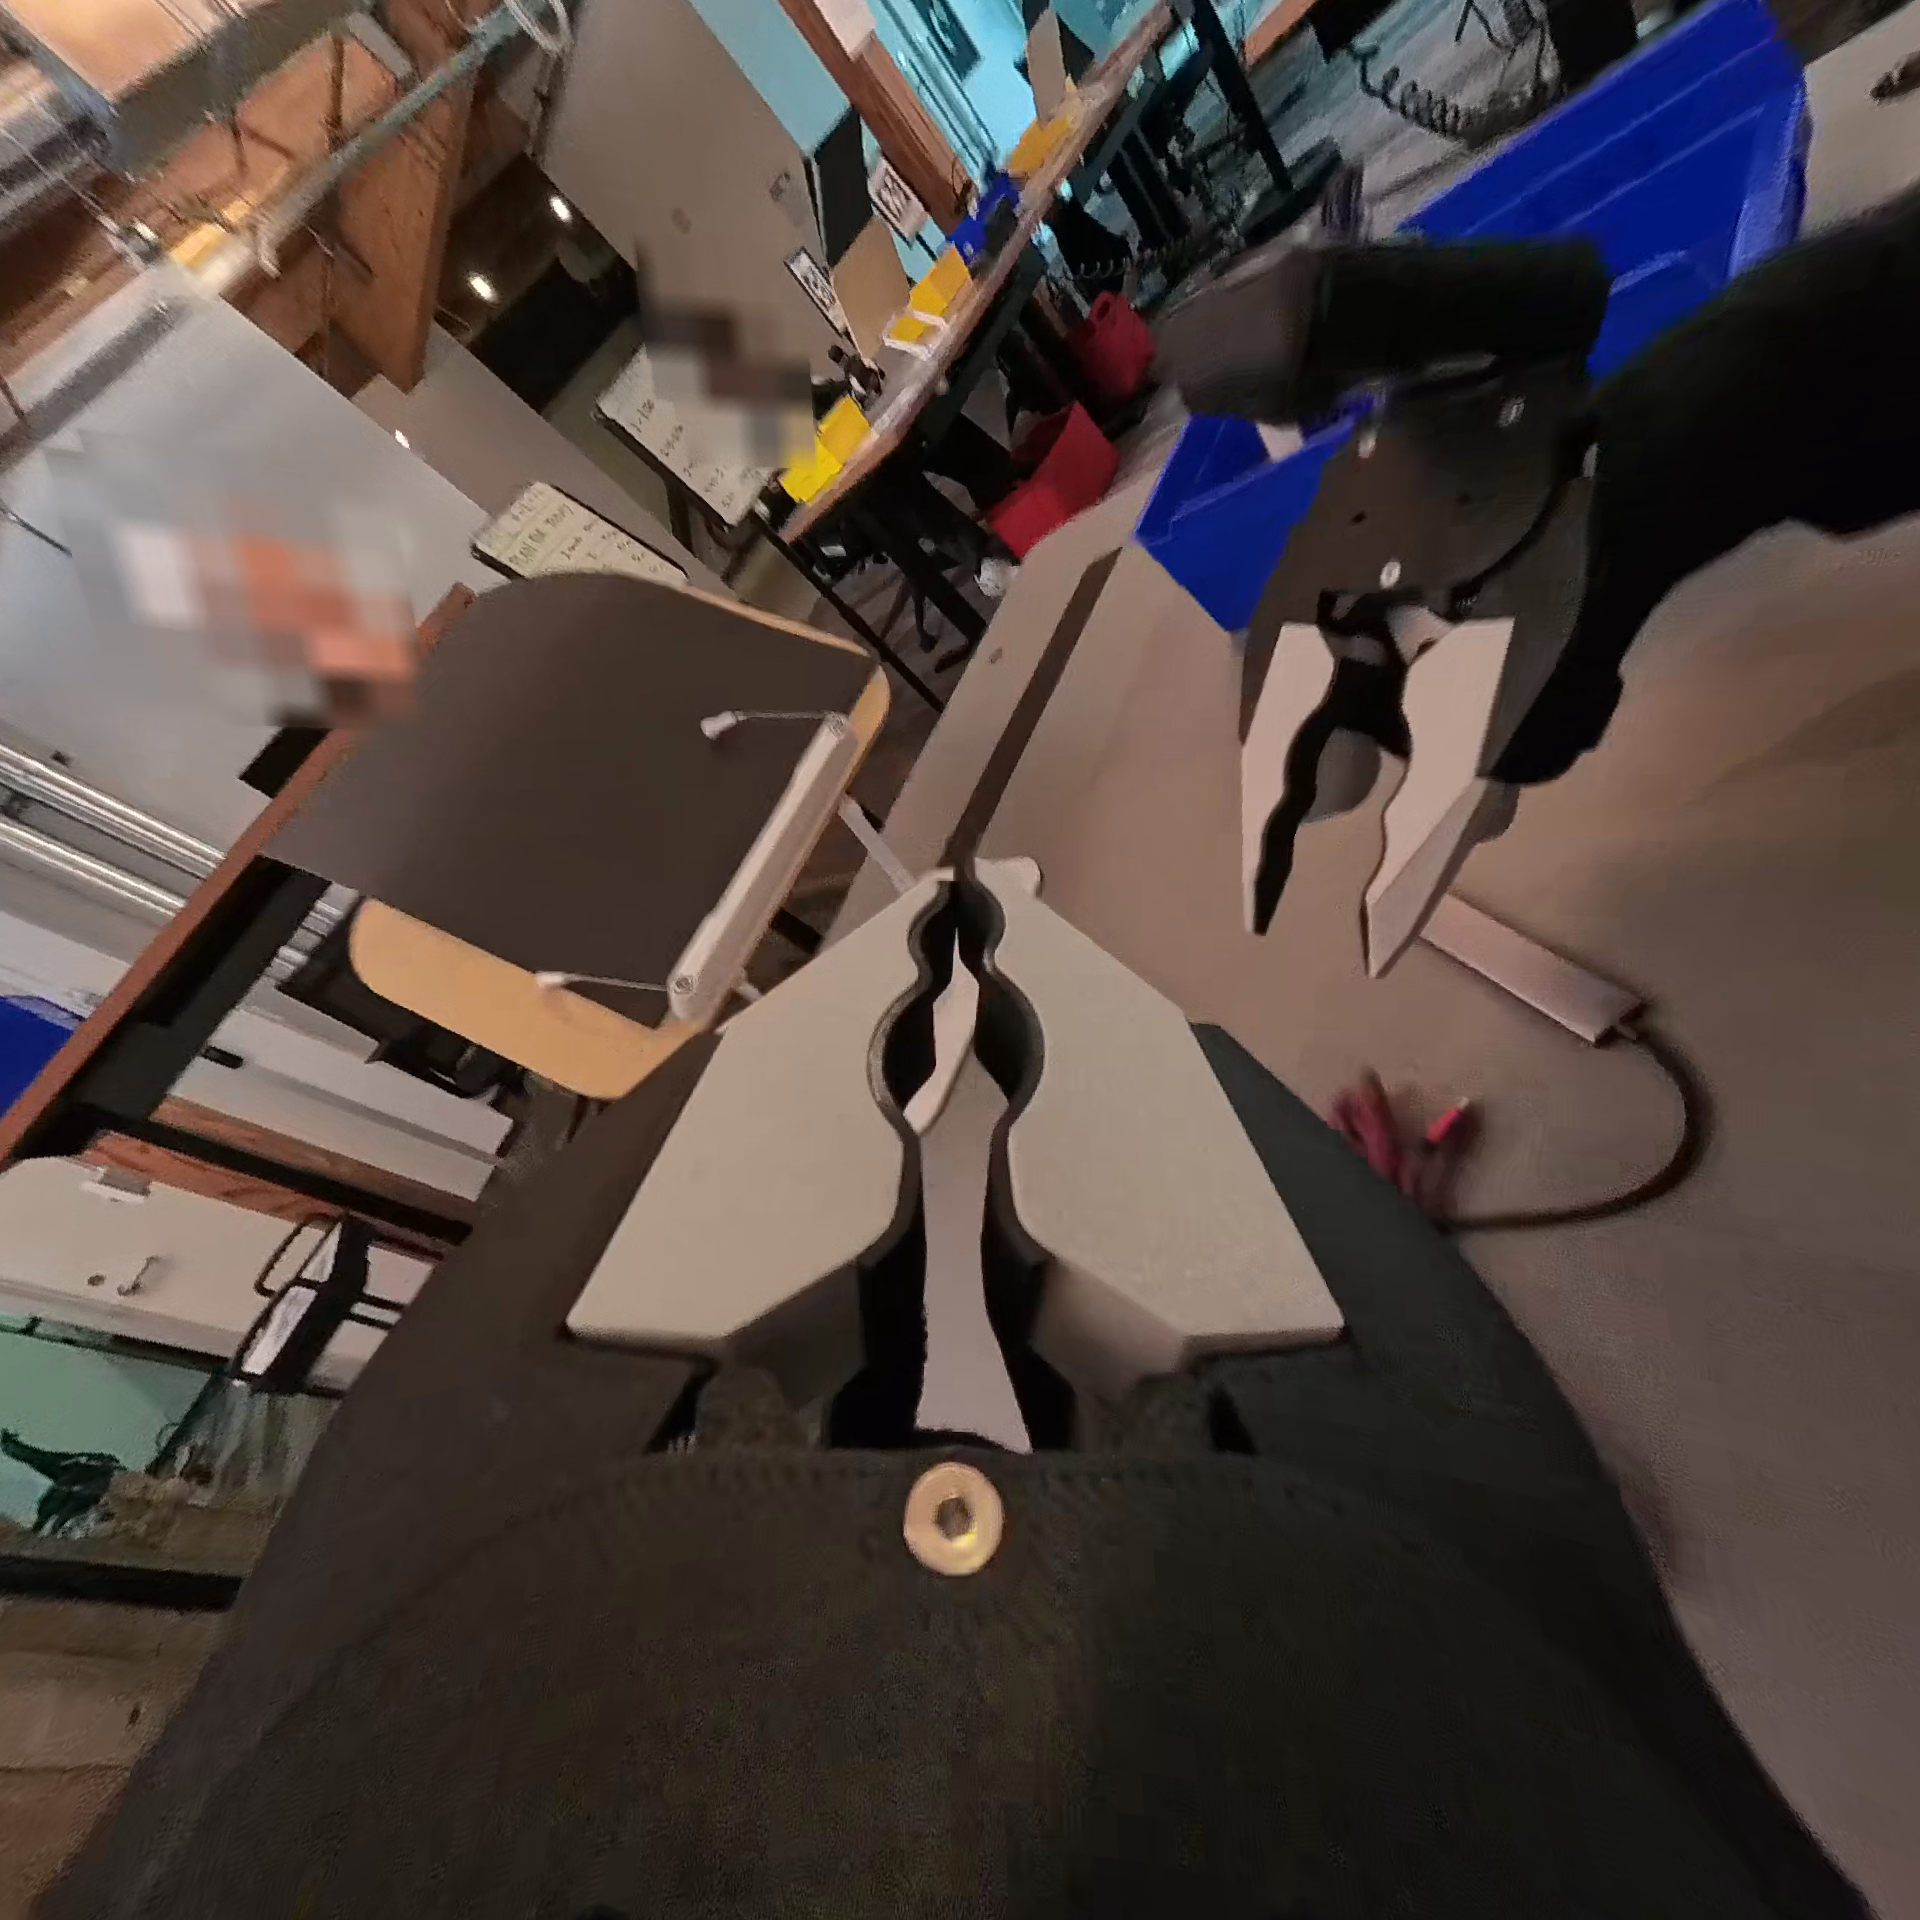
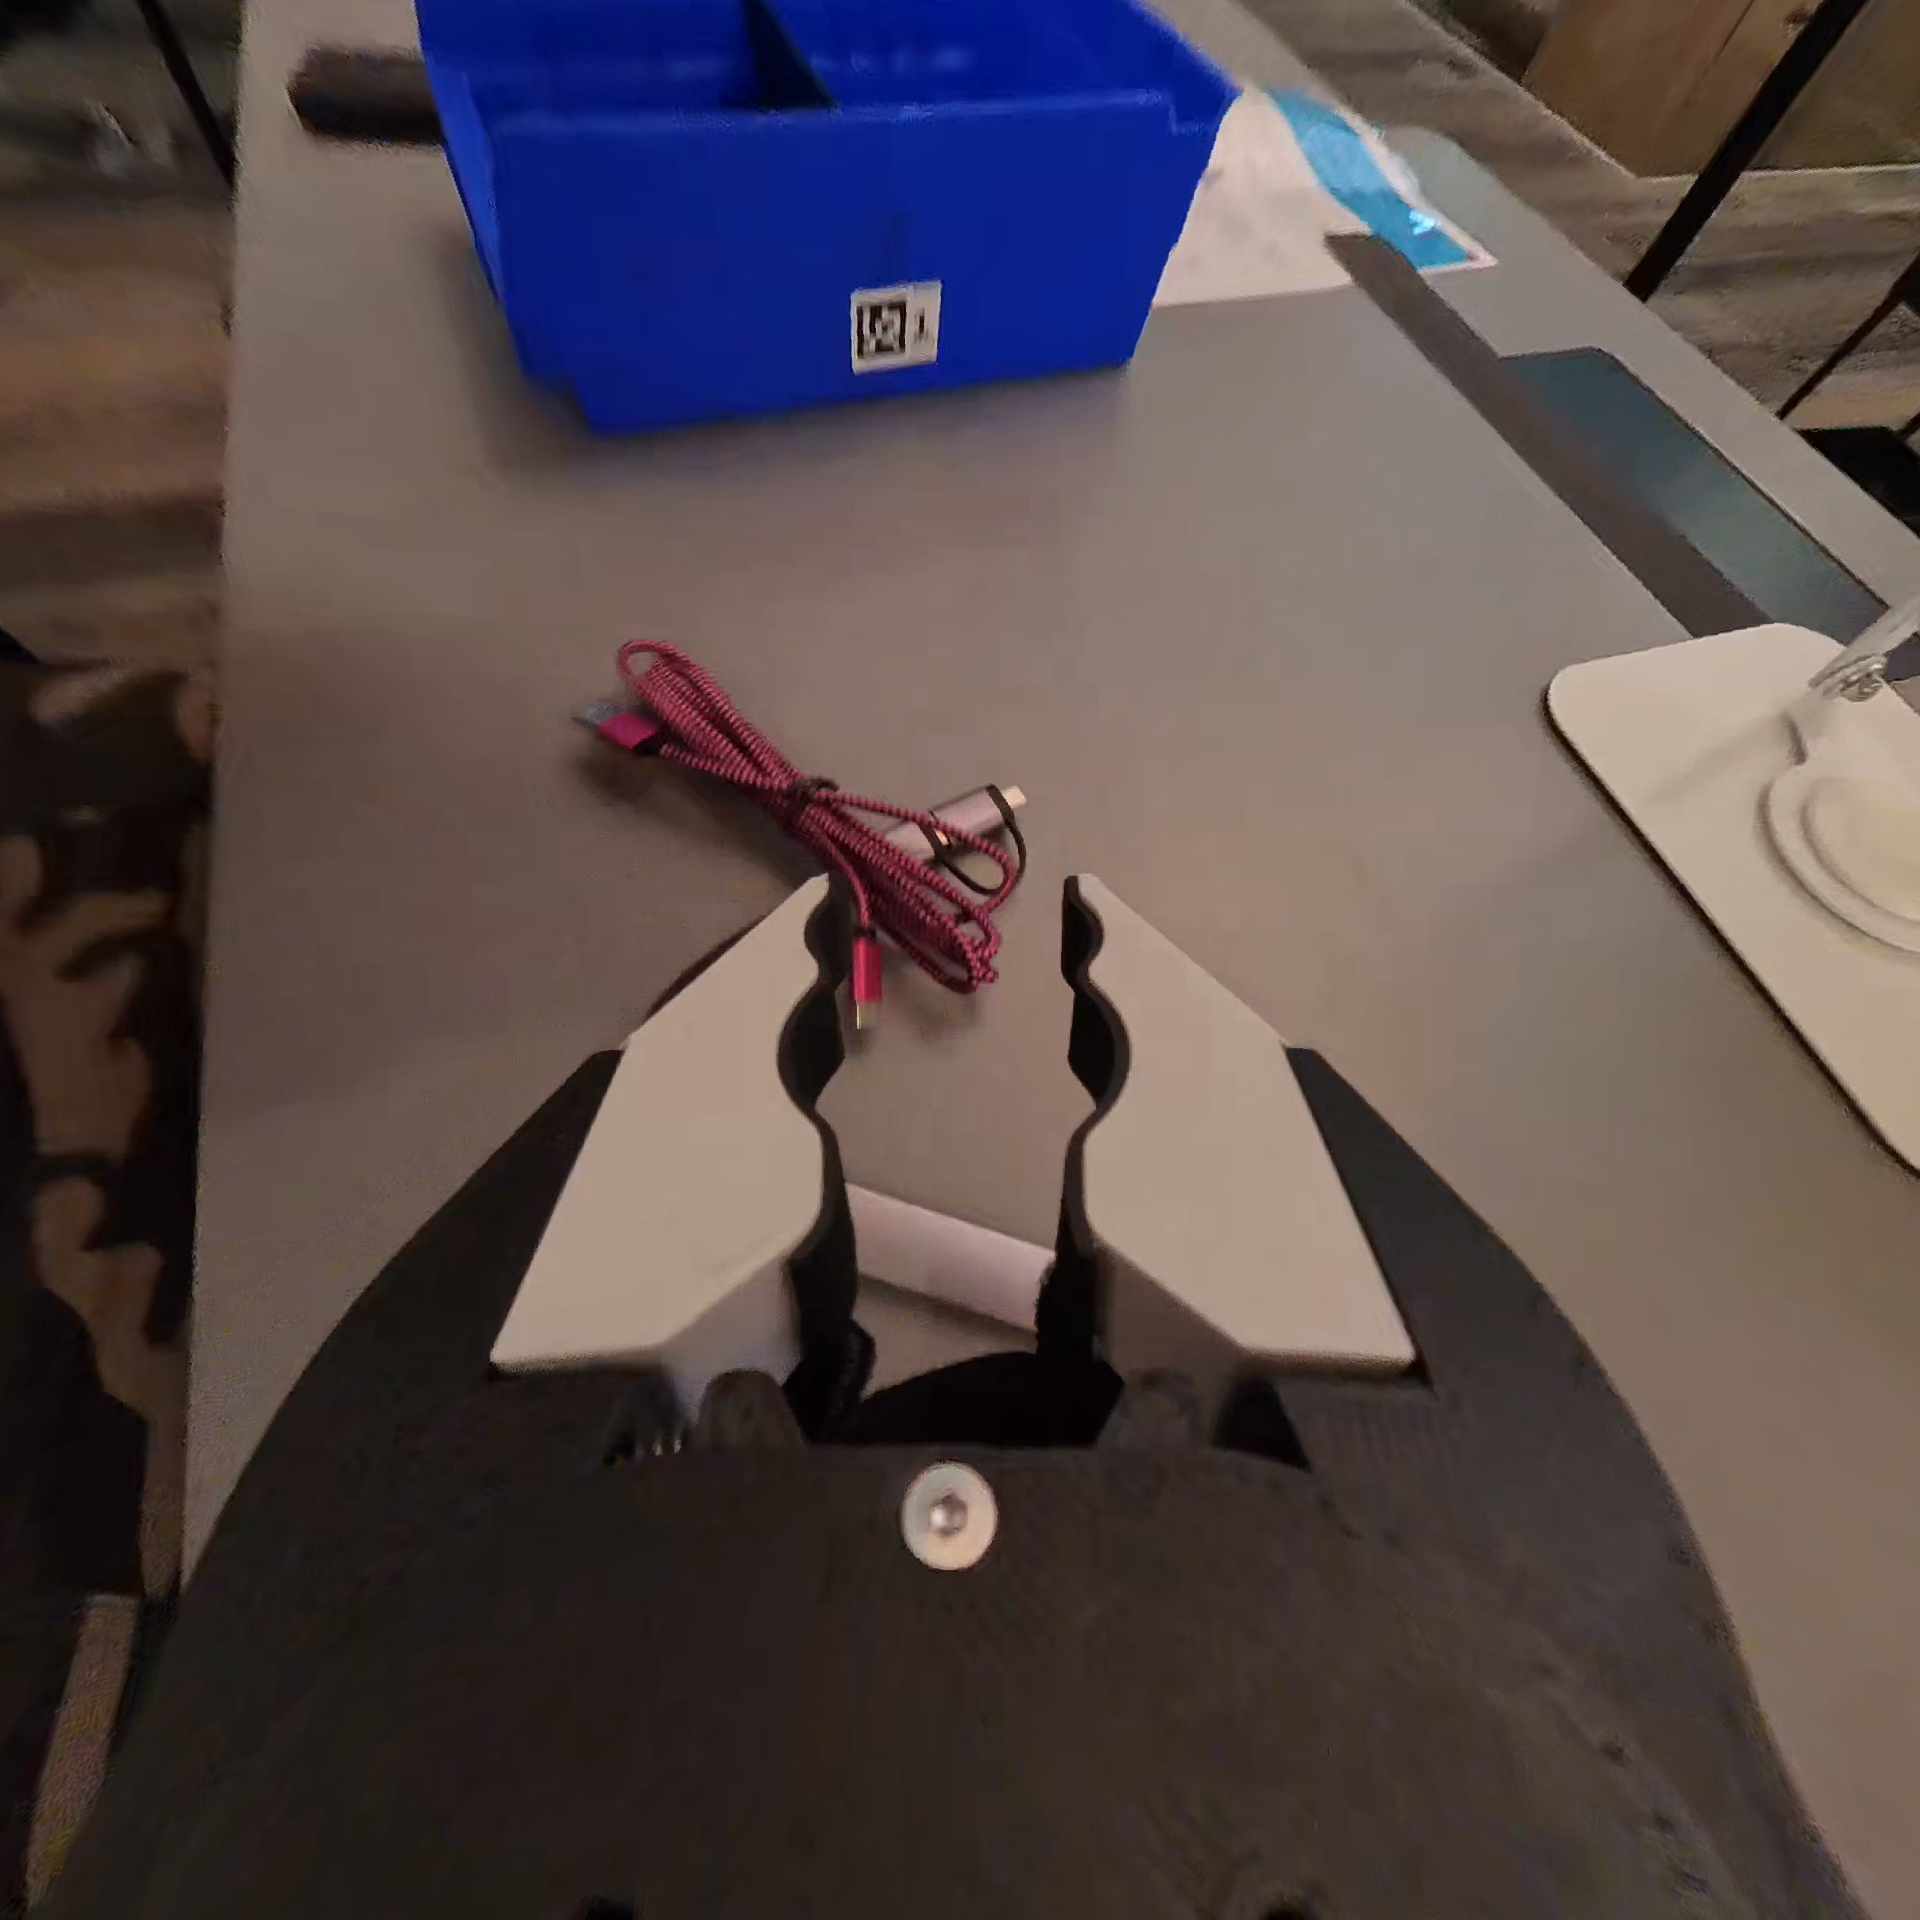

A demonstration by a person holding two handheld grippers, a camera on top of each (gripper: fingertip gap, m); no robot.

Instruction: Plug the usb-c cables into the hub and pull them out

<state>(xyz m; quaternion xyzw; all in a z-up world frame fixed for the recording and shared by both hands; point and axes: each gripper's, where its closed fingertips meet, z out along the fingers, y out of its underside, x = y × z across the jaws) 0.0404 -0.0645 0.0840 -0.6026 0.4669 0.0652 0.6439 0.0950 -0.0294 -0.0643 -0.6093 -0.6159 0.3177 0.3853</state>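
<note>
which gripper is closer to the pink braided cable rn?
Right. The right gripper hangs open just short of the pink braided cable, whose plug lies by its left fingertip. The left gripper is shut and aimed off the table, with the cable to its right.

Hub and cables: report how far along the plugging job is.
Done: nothing visible. The bundled pink cable lies on the grey table, its connector loose.
In hand: the right gripper hangs open above the cable, with the silver hub lower in the gap between its fingers. The left gripper is shut, empty.
Left: grasping, plugging in, pulling out.
</note>
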